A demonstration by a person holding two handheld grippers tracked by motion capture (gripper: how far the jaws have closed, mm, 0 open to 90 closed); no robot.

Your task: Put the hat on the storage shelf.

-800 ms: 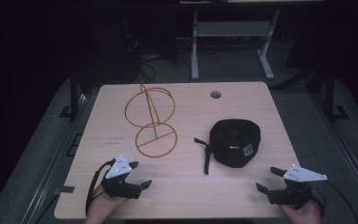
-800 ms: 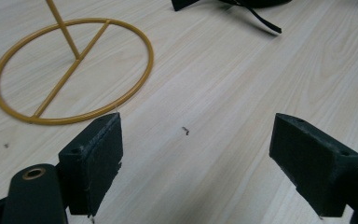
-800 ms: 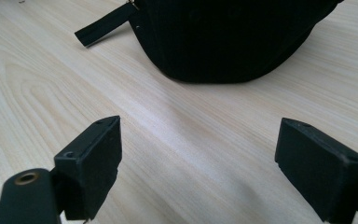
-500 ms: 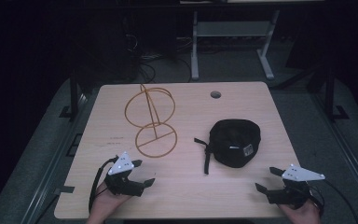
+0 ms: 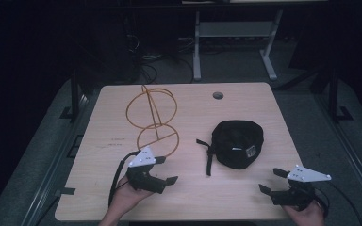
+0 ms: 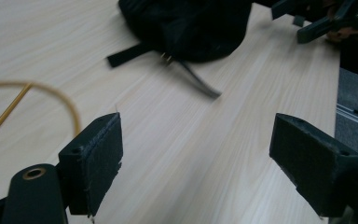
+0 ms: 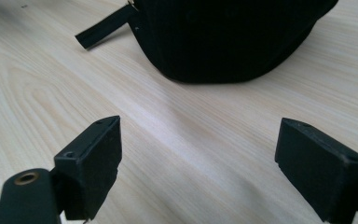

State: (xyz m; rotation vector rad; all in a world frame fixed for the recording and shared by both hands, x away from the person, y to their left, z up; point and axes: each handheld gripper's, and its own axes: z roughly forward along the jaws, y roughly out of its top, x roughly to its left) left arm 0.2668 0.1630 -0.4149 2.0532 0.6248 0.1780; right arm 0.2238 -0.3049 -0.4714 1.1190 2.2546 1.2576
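Nothing is gripped yet: the left claw [image 5: 165, 170] and right claw [image 5: 269, 180] hover spread and empty over the tabletop [image 5: 245, 197], the black cap [image 5: 238, 142] lying untouched between them, nearer the right.

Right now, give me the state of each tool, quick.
Left tool: open, nothing between its jaws, over bare table.
Right tool: open, empty, facing the black cap.

High view looks forward and down over the whole worktop [image 5: 188, 197]; both tool cameras sit low and close, each facing the black cap [image 5: 238, 142], their shared ground.
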